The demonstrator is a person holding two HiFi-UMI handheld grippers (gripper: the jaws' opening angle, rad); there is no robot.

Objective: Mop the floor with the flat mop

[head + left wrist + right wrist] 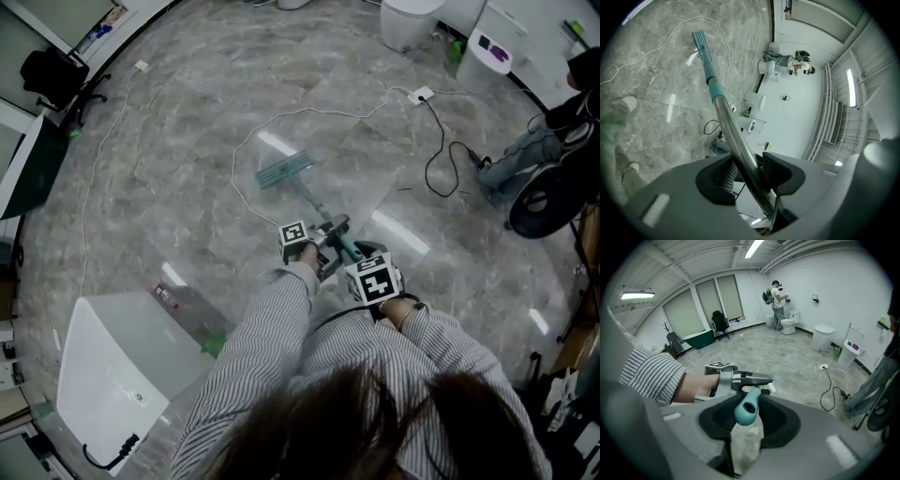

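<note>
A flat mop with a teal head [284, 170] lies on the grey marble floor ahead of me, its pole [315, 202] slanting back to my hands. My left gripper [323, 246] is shut on the silver pole [733, 136], a little above the teal collar [715, 87]; the mop head [700, 41] shows far down the pole. My right gripper [361, 261] is shut on the teal handle end [747, 406], whose hollow tip points at the camera. The left gripper [754, 377] shows just beyond that tip.
A white cable [246, 141] loops round the mop head to a power strip [421, 95], with a black cable [441, 164] beside it. A white cabinet [117, 370] stands at my left, a person's legs [521, 155] at right. Toilet and bins [825, 336] line the far wall.
</note>
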